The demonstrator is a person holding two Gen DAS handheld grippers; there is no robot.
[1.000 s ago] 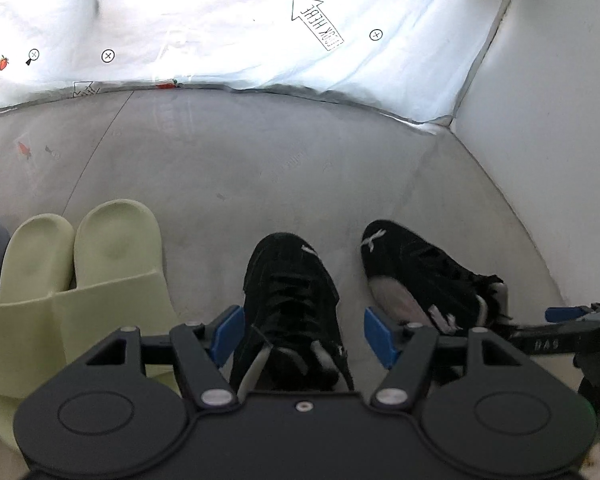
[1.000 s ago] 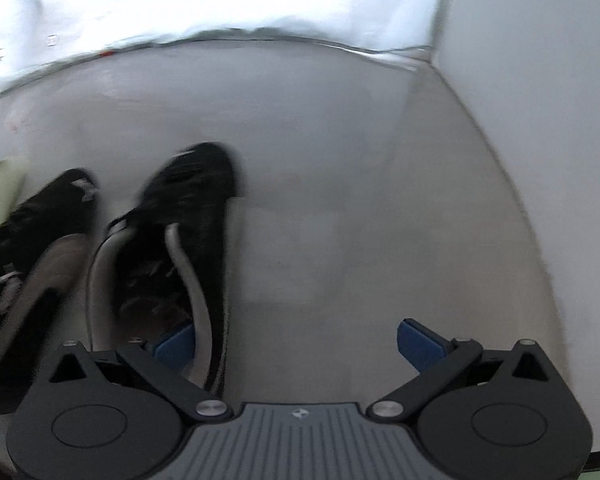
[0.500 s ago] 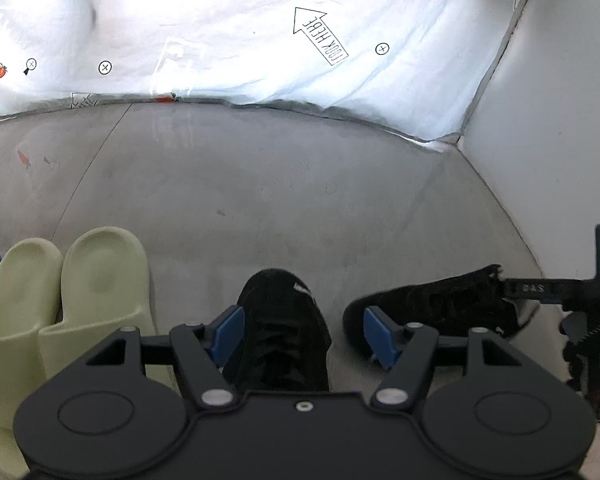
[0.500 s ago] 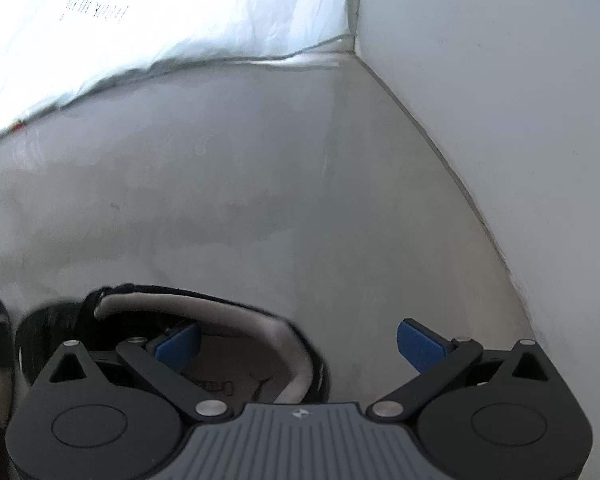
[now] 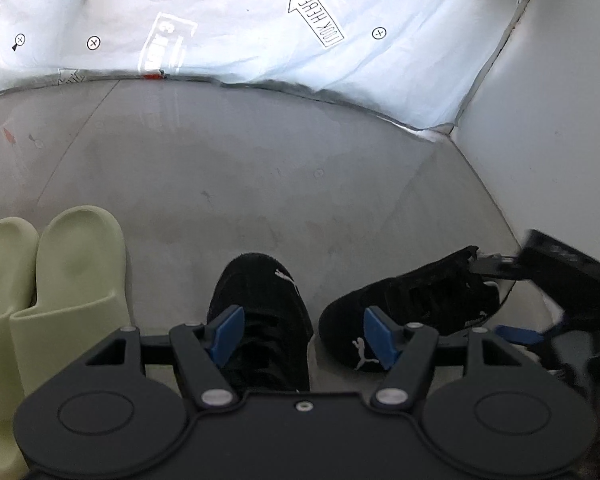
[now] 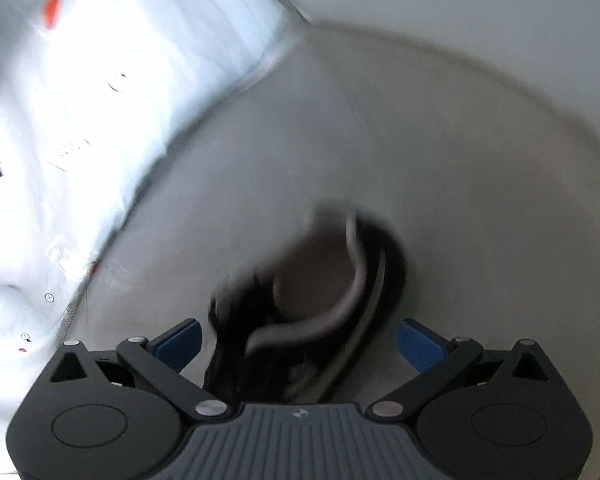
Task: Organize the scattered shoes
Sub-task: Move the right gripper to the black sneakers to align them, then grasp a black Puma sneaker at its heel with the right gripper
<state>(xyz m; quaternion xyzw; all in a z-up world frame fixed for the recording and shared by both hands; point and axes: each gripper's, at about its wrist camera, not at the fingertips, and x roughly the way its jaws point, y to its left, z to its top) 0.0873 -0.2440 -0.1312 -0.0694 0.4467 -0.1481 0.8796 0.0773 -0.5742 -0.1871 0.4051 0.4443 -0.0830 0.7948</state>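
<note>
On the grey floor (image 5: 260,168), the left gripper (image 5: 304,334) stands spread around one black sneaker (image 5: 260,304) beside the green slides (image 5: 52,280), while the right gripper (image 6: 298,344) straddles the other sneaker (image 6: 320,300), jaws spread, contact unclear through blur.

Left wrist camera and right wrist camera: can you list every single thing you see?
slides: two, pale green, side by side on the floor, left.
upright sneaker: one, black, between the left gripper's fingers.
tipped sneaker: one, black with a white logo, to the right, by the right gripper.
sheet: one, white, printed arrow, at the back.
floor: one, grey, under everything.
wall: one, white, right.
left gripper: one, black, blue pads.
right gripper: one, black, blue pads.
</note>
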